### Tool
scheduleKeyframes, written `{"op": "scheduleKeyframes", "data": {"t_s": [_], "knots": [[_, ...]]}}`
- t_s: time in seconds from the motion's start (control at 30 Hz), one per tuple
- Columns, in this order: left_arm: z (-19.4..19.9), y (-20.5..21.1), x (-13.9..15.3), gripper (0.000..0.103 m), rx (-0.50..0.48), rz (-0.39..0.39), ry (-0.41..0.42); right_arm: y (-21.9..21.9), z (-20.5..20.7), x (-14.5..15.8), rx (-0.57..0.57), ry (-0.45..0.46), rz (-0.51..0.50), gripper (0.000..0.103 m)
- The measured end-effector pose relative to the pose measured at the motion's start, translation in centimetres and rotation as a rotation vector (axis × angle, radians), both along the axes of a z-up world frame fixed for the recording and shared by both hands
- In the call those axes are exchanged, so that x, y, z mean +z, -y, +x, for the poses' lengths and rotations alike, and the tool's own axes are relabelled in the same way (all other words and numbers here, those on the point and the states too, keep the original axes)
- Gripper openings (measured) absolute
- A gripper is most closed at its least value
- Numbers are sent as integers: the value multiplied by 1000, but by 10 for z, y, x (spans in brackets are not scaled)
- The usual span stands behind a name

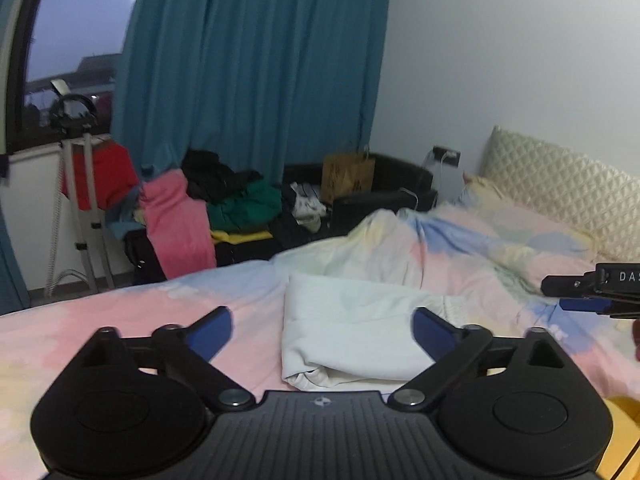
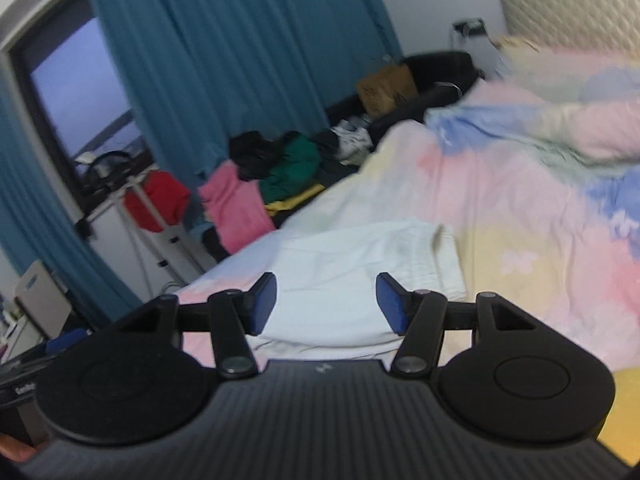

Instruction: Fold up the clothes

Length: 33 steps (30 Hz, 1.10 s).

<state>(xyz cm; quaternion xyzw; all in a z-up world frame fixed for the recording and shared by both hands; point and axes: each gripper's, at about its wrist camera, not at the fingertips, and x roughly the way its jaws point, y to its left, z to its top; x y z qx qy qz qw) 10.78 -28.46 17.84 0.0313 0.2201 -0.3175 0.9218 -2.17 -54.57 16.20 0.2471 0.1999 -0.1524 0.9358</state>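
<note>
Left gripper (image 1: 322, 332) fingers spread, empty; right gripper (image 2: 326, 304) also spread, empty. Folded white garment (image 1: 344, 332) lies on the bed (image 1: 120, 320) near its front edge, soft, creased, on pastel patchy bedding. Beyond the bed's far edge: heaped clothes pile (image 1: 208, 204), teal curtain (image 1: 256, 60), quilted headboard (image 1: 560, 184). Left view alone shows the right gripper's tip at the frame's right edge; right view is blurred.

- White garment (image 1: 352, 320): soft matt cloth, lightly creased.
- Bed cover (image 1: 120, 320): smooth pastel cloth.
- Headboard (image 1: 560, 184): quilted, faint sheen.
- Left hand-held gripper (image 1: 322, 330): matt black plastic, ribbed body, metal pivot pins.
- Curtain (image 1: 256, 60): matt teal cloth.
</note>
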Motion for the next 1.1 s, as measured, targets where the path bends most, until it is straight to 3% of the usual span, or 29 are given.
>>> {"op": "scheduleKeyframes", "data": {"t_s": [0.13, 0.33, 0.67, 0.83, 1.1], "knots": [[-51, -25, 20, 103, -1, 9, 62, -36, -13, 12, 30, 14, -79, 88], [-111, -60, 27, 103, 55, 9, 85, -84, -48, 15, 18, 59, -191, 88], [-182, -104, 15, 103, 100, -15, 134, -149, -89, -24, 0, 109, -320, 88], [-198, -106, -6, 103, 109, 2, 171, -166, -99, -46, -23, 133, -355, 88], [-192, -110, -38, 103, 136, 5, 157, -175, -88, -82, -45, 92, -373, 88]]}}
